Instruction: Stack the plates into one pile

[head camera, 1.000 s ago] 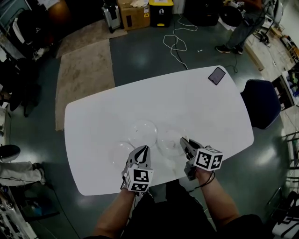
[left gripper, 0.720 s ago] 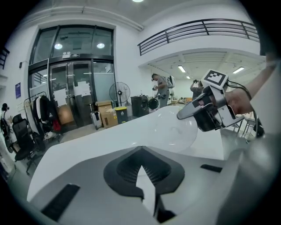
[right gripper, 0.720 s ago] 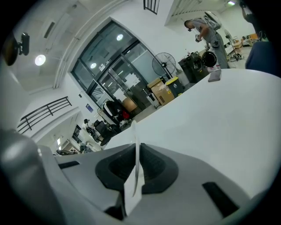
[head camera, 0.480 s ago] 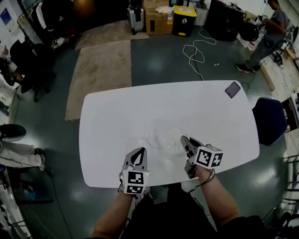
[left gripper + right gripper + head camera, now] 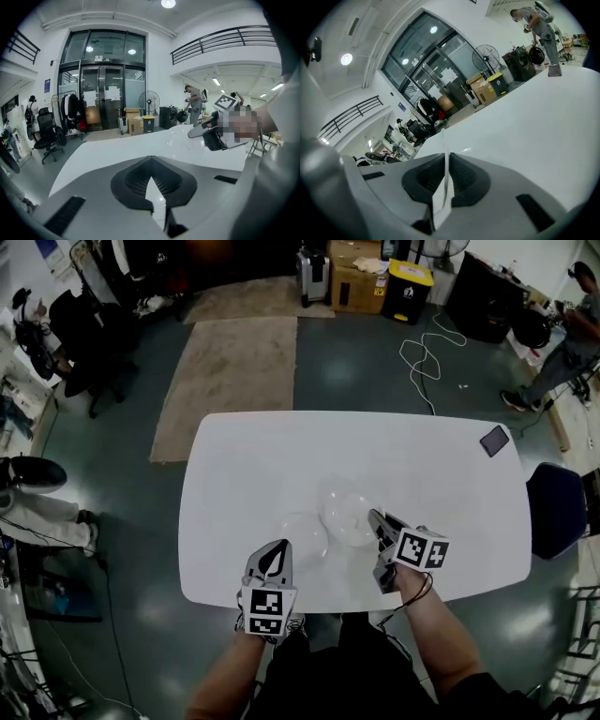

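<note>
Plate rim [image 5: 441, 187] in right hand-held gripper [image 5: 444, 157], faint overhead.

Left forearm [image 5: 230, 676] and right forearm [image 5: 442, 645] over the table's [image 5: 234, 484] near edge, left gripper [image 5: 279, 549] clamped on near plate [image 5: 307, 532], right gripper [image 5: 376, 518] clamped on far plate [image 5: 347, 512], both pitched downward.

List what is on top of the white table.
Near the front edge, clear plates, one pinched by its rim in the right gripper; at the far right corner, a dark phone. The plates are see-through and overlap, so their number cannot be told.
</note>
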A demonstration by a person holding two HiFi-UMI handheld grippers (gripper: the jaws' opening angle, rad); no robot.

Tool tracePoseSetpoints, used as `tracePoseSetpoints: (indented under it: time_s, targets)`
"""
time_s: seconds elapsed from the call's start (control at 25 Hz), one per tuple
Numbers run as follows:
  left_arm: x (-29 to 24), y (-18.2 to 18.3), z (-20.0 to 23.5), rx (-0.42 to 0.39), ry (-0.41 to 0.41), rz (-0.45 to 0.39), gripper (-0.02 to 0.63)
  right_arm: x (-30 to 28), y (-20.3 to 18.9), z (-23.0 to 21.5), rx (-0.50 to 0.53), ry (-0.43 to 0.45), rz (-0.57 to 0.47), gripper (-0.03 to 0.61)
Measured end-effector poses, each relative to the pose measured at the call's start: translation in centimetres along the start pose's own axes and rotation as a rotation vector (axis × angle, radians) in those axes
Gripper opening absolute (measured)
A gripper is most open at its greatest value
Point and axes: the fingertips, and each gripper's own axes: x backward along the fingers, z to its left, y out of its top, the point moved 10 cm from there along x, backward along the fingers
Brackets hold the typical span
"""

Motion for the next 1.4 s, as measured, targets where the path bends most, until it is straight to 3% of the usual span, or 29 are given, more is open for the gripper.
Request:
tracePoseSetpoints:
  time_s: [0.36,0.92,1.4]
  targets:
    - [-0.3,-1.4,1.6,0.053,0.044,0.014,0.017,-4.3,-0.7,-1.0,-0.037,-0.013,0.065,0.035]
    - [-2.3,-0.6,1.4,0.073,0.029,0.012,0.017,-6.0,-0.9,-2.5,-0.072,-0.032,0.103,0.035]
    - [-3.7,-0.6,1.1,0.086,0.005,0.026,0.017,-6.9,-0.7,-3.2,0.074,-0.085,0.146,0.060]
